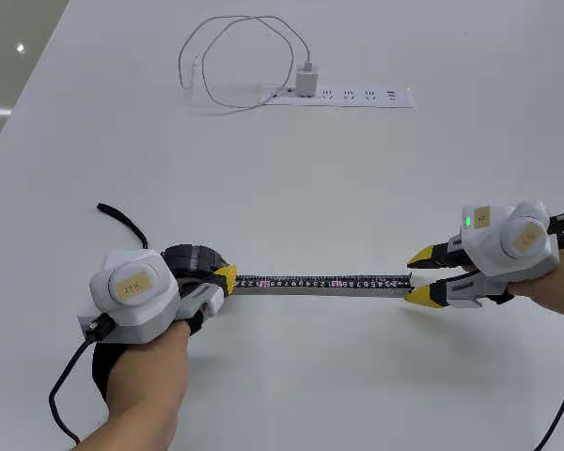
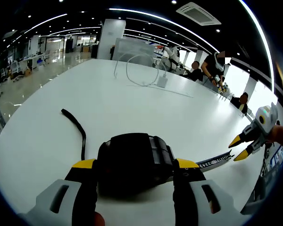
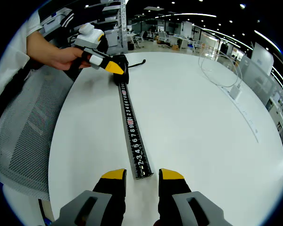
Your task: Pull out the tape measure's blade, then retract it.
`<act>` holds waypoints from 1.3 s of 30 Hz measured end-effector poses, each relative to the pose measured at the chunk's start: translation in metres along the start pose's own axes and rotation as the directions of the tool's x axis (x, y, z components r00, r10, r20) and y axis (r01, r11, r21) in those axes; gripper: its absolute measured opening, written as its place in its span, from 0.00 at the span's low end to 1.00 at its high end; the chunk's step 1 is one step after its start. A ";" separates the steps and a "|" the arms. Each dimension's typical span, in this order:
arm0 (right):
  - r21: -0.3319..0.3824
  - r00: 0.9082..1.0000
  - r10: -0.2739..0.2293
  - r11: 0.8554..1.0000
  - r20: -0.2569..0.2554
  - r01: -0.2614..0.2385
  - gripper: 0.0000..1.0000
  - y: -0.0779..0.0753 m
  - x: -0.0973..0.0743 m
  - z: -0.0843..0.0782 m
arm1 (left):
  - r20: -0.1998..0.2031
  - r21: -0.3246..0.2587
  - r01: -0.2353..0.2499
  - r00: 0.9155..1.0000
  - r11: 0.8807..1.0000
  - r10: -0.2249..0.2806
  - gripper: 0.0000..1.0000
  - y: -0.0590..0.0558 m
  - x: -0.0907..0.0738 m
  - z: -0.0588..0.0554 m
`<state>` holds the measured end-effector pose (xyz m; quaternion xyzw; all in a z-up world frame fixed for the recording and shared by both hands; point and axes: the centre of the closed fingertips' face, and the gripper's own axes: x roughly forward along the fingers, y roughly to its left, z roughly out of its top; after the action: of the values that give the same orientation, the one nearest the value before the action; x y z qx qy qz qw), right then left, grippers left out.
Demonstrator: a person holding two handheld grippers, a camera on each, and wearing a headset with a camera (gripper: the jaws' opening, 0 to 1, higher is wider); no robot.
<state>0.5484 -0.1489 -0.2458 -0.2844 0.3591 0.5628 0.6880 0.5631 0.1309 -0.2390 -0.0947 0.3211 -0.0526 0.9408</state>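
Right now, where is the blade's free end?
The blade's free end lies on the white table, at the right in the head view, between the open jaws of the right hand-held gripper.

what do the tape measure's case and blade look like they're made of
Tape measure case: probably black plastic, perhaps rubber-coated; matte, with moulded ribs and little glare. Blade: likely thin painted steel, though the look leaves that open; a dark strip with printed pale numerals, lying straight and flat.
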 end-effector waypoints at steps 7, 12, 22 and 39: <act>-0.047 0.999 0.027 0.998 -0.041 -0.029 0.21 -0.001 0.005 -0.002 | -0.003 -0.004 0.002 1.000 1.000 -0.002 0.62 0.000 0.000 0.000; -0.067 0.997 0.042 0.997 -0.063 -0.046 0.16 -0.004 0.009 -0.007 | -0.004 -0.002 -0.001 1.000 1.000 0.001 0.62 0.000 0.001 -0.001; -0.098 0.992 0.072 0.992 -0.100 -0.082 0.13 0.001 0.012 -0.008 | -0.008 -0.004 -0.001 1.000 1.000 0.001 0.62 0.000 0.001 -0.001; -0.160 0.987 0.052 0.984 -0.149 -0.076 0.11 0.002 0.014 -0.010 | -0.015 -0.008 -0.010 1.000 1.000 0.009 0.62 0.000 0.001 -0.001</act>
<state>0.5465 -0.1486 -0.2626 -0.3688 0.3691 0.5906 0.6156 0.5632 0.1309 -0.2407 -0.0968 0.3287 -0.0475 0.9383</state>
